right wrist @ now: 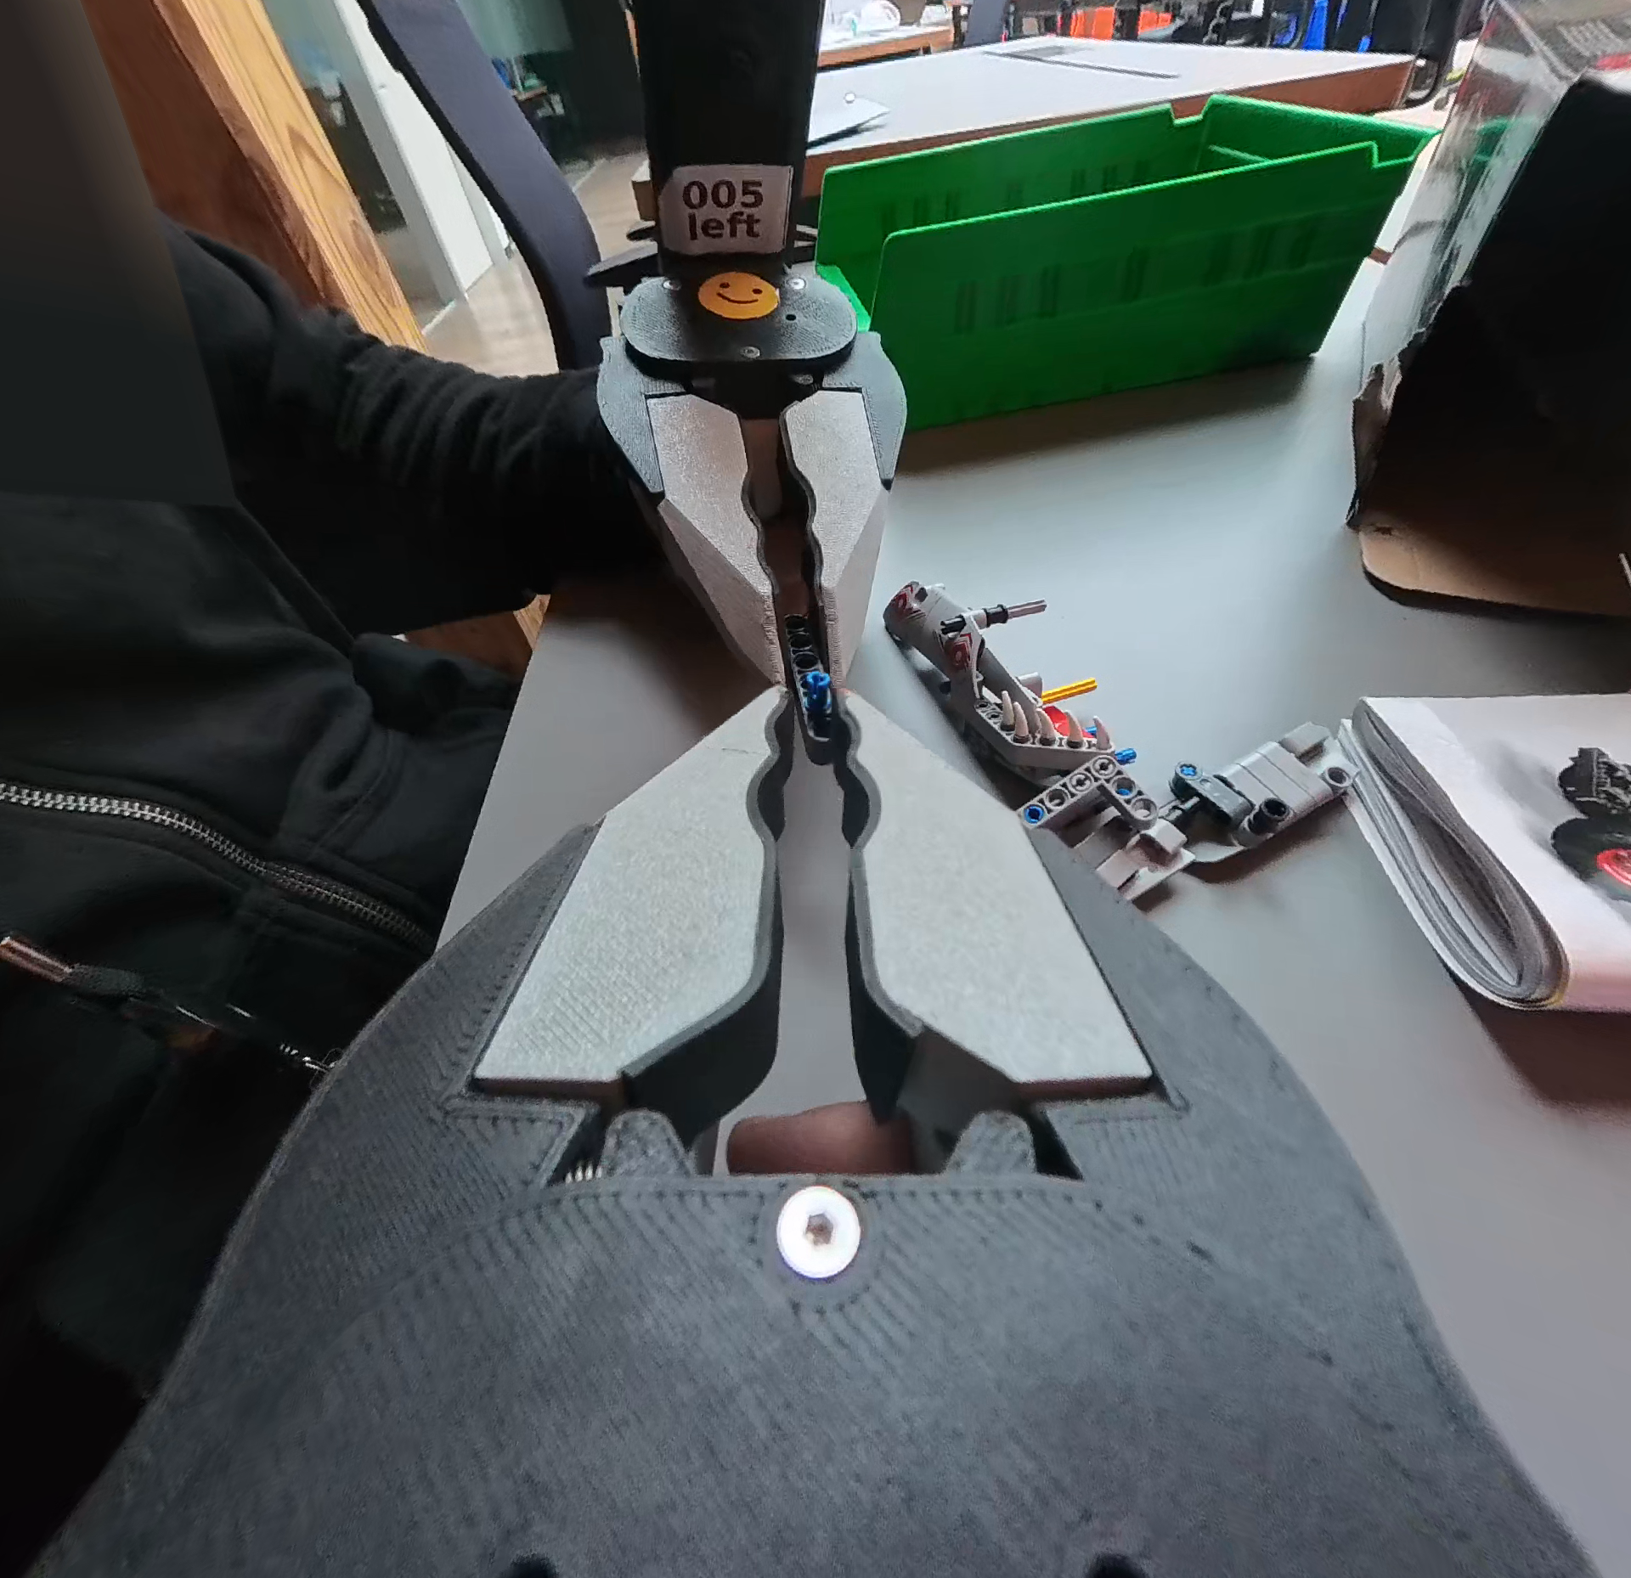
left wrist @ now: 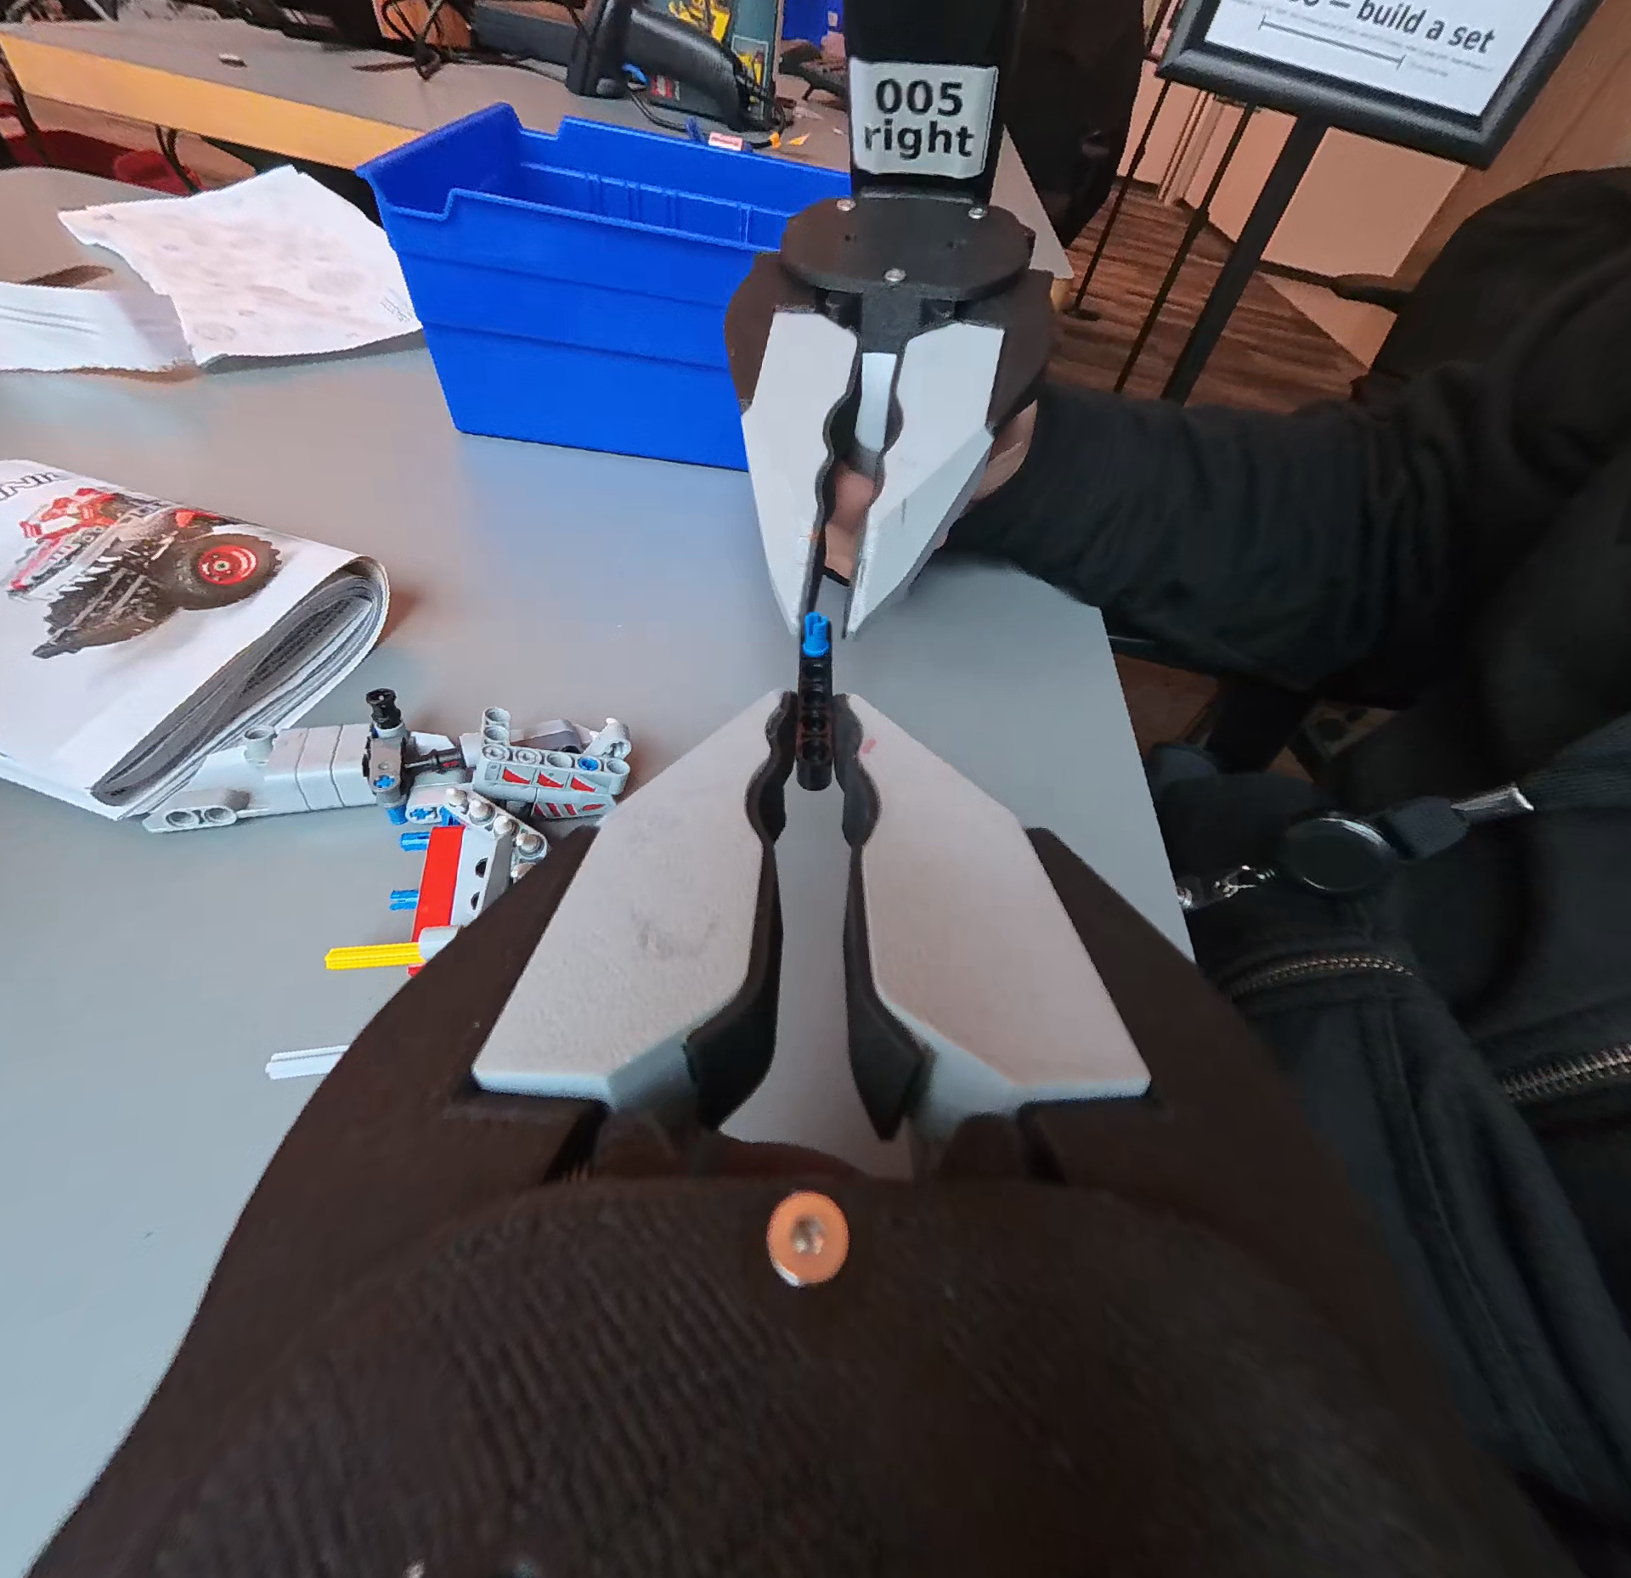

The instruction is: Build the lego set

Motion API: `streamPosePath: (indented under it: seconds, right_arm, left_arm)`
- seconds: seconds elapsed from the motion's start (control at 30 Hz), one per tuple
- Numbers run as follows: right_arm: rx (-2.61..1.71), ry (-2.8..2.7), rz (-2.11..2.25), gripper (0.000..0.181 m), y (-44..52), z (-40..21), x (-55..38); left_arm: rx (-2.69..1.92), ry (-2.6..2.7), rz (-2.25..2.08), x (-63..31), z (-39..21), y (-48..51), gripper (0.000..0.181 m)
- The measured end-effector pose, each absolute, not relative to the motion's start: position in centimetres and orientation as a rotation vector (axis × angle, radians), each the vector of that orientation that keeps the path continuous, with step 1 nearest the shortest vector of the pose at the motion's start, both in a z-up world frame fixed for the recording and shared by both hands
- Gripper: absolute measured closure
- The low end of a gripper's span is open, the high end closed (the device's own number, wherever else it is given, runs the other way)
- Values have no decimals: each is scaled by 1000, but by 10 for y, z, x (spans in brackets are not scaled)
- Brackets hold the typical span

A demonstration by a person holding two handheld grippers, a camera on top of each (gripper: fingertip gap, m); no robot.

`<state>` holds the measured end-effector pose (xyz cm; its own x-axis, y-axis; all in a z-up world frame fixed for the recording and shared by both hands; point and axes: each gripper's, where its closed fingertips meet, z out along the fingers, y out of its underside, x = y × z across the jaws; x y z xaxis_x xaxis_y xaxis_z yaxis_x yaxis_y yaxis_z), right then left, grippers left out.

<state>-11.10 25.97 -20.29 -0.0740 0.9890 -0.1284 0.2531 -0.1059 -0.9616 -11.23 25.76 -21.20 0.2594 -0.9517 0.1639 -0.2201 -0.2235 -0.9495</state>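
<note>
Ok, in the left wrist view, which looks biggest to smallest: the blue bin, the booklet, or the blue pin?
1. Blue bin, though the booklet looks nearly as big; it lies nearer the camera, so that order is unsure.
2. Booklet.
3. Blue pin, clearly smallest.

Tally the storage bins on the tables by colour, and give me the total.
Blue bin: 1
Green bin: 1
Total: 2

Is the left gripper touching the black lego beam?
Touching. In the left wrist view, the left gripper has its jaws shut on the black beam, pressing it from both sides with no gap; a blue pin sits at the beam's far end.
</note>
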Motion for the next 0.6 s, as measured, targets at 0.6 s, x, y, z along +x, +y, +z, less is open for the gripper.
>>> streamPosePath:
  seconds: [0.6]
  right_arm:
    - [-1466,-1457,1217,176,255,-211,-112]
  left_arm:
    - [-1656,1088,-1143,-106,-210,253,175]
